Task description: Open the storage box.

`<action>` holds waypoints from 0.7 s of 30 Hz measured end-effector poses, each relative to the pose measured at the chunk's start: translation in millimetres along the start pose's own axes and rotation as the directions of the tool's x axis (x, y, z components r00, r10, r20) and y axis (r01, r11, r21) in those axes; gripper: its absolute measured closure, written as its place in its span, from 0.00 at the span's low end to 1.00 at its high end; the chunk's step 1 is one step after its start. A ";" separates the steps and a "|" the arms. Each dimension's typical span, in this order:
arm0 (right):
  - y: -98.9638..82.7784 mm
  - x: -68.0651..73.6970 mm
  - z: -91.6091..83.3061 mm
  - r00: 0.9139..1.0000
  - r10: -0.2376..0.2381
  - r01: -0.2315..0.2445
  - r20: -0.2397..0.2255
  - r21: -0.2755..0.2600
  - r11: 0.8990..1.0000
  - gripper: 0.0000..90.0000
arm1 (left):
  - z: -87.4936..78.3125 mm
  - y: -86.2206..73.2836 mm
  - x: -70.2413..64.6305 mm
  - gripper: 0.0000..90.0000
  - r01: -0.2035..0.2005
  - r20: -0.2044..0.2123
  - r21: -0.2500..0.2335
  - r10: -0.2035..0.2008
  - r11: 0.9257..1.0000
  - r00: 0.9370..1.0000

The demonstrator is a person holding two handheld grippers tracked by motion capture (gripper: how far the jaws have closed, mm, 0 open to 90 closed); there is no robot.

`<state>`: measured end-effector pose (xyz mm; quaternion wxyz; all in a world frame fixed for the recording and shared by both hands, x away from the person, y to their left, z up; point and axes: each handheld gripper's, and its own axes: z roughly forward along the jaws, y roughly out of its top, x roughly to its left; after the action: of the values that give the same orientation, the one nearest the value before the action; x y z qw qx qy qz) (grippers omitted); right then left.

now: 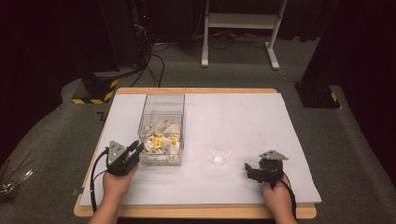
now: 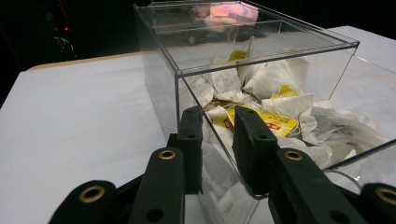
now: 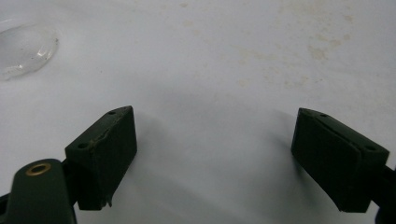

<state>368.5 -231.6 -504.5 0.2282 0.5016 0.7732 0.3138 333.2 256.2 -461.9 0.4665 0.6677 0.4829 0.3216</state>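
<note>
High view: my left gripper (image 1: 136,148) sits at the near left corner of the clear box (image 1: 162,128), which stands left of centre on the white table cover (image 1: 261,121) and holds a heap of tea bags (image 1: 161,141) (white sachets, some with yellow tags). My right gripper (image 1: 248,169) rests on the cover toward the near right, well apart from the box, with a small clear glass bowl (image 1: 220,151) between the two grippers, nearer the right one. Left gripper view: the jaws are drawn close together and pinch the near wall of the clear box (image 2: 261,46) at its corner, one jaw outside the wall and the other inside, just beside the tea bags (image 2: 271,100). Right gripper view: my jaws stand wide apart with nothing between them, over bare, faintly stained table cover (image 3: 224,60); the glass bowl (image 3: 25,49) lies at the upper left edge.
</note>
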 end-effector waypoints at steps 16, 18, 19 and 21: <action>-0.1 0.3 -0.1 1.000 0.002 -0.002 0.001 0.000 1.000 0.16 | -13.0 -4.9 -4.7 0.85 -0.003 -0.010 0.012 0.003 1.000 1.000; -0.1 0.4 -0.1 1.000 0.002 -0.002 0.001 0.000 1.000 0.16 | -15.0 -5.8 -5.2 0.85 0.003 -0.004 0.012 -0.003 1.000 1.000; -0.1 0.4 -0.1 1.000 0.002 -0.002 0.002 0.000 1.000 0.16 | -16.1 -6.3 -5.7 0.85 0.002 -0.004 0.013 -0.002 1.000 1.000; -0.1 0.4 -0.1 1.000 0.000 0.000 0.002 -0.001 1.000 0.16 | -18.4 -7.5 -6.8 0.85 -0.003 -0.005 0.013 0.003 1.000 1.000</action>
<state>368.2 -231.3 -504.5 0.2292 0.5019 0.7728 0.3136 312.2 256.3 -462.1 0.4603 0.6707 0.4853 0.3206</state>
